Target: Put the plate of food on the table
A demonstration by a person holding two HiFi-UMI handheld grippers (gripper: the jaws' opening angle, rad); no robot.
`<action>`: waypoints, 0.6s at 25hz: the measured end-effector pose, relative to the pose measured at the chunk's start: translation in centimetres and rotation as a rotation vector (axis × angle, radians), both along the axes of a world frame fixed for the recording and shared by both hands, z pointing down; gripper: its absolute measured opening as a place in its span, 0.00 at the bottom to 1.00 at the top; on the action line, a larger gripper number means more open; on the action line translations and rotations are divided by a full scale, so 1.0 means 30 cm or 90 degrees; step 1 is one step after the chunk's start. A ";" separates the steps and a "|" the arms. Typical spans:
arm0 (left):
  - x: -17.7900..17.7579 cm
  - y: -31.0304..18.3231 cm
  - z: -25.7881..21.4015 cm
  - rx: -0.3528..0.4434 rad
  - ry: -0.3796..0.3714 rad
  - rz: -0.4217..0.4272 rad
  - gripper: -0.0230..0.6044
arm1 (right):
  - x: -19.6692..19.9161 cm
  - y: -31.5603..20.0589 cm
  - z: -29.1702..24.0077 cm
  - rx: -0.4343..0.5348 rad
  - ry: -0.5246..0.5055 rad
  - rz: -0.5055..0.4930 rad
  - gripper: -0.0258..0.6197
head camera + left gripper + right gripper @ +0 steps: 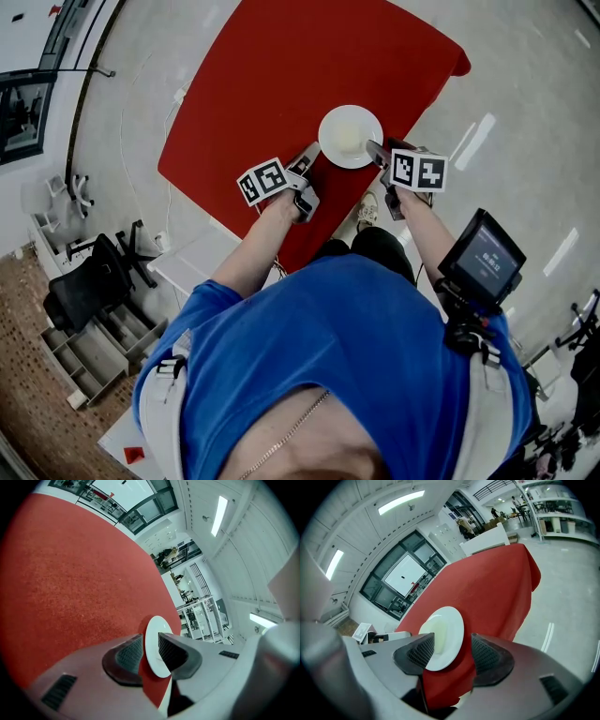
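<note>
A white plate [350, 136] holding a pale yellowish food [347, 141] rests on the red-clothed table [281, 75], close to its near edge. My left gripper [312, 157] is at the plate's left rim. In the left gripper view the plate [157, 644] shows edge-on between the two pads, which flank it closely, so this gripper [150, 651] is shut on it. My right gripper [377, 150] is at the plate's right rim. In the right gripper view its jaws stand wide around the plate [443, 637], and red cloth shows between the plate and the right pad [487, 656].
The table's near edge and hanging cloth [506, 606] lie just under the plate. A white shoe [367, 211] is on the grey floor below. A black chair [84, 281] and shelving [94, 352] stand at left. A screen device [483, 258] rides on the person's right forearm.
</note>
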State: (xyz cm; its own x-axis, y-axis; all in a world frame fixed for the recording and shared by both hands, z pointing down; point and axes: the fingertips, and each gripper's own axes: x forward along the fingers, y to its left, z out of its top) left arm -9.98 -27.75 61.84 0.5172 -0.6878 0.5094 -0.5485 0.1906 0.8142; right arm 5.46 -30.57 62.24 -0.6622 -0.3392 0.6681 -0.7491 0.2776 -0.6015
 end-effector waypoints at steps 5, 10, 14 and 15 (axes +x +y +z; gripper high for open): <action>-0.006 -0.024 -0.015 0.020 0.003 -0.003 0.18 | 0.013 -0.030 -0.011 0.016 -0.005 0.016 0.38; -0.006 -0.052 -0.051 0.042 0.024 -0.007 0.18 | 0.007 -0.046 -0.032 0.034 -0.013 0.030 0.38; -0.007 -0.073 -0.075 0.061 0.028 -0.004 0.18 | 0.000 -0.058 -0.047 0.042 -0.023 0.033 0.38; -0.008 -0.079 -0.082 0.065 0.028 -0.003 0.18 | -0.004 -0.063 -0.053 0.044 -0.026 0.033 0.38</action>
